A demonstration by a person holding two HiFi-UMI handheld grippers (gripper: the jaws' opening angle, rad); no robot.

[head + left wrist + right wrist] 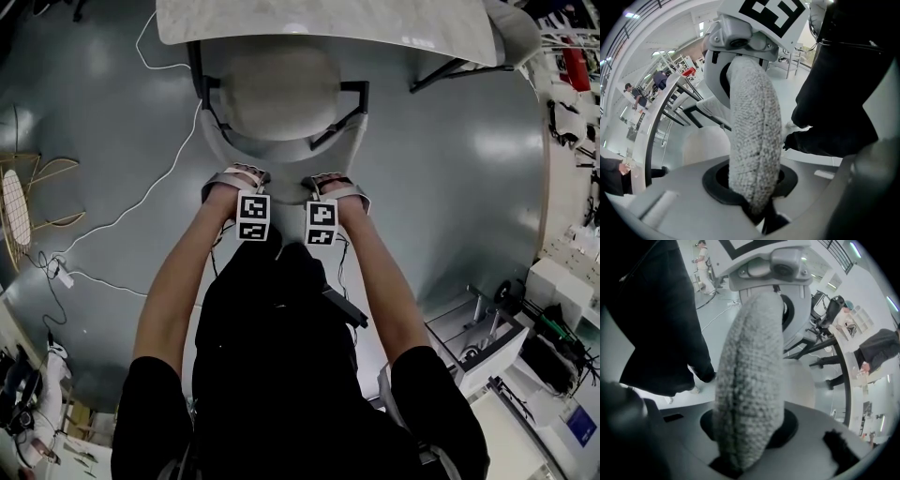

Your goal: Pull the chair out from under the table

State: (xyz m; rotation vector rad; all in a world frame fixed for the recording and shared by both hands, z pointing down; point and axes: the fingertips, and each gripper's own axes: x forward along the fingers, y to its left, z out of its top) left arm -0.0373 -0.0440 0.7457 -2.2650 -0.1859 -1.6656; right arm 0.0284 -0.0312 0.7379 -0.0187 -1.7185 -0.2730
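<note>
A chair point(281, 94) with a pale round seat and black arm frames stands half under the white table point(328, 23). Its curved, fuzzy cream backrest point(286, 157) faces me. My left gripper point(234, 178) and right gripper point(333, 185) sit side by side on the backrest's top rim, pointing steeply down. In the left gripper view the fuzzy rim point(754, 136) runs straight into the jaws of the left gripper point(757, 206), which are shut on it. The right gripper view shows the same rim point(747, 380) clamped in the right gripper point(736, 455).
A white cable point(141, 197) snakes over the grey floor at the left, near a gold wire stool point(28, 197). Another chair point(516, 33) stands by the table's right end. Carts and shelves point(506, 337) crowd the right side. People stand far off in both gripper views.
</note>
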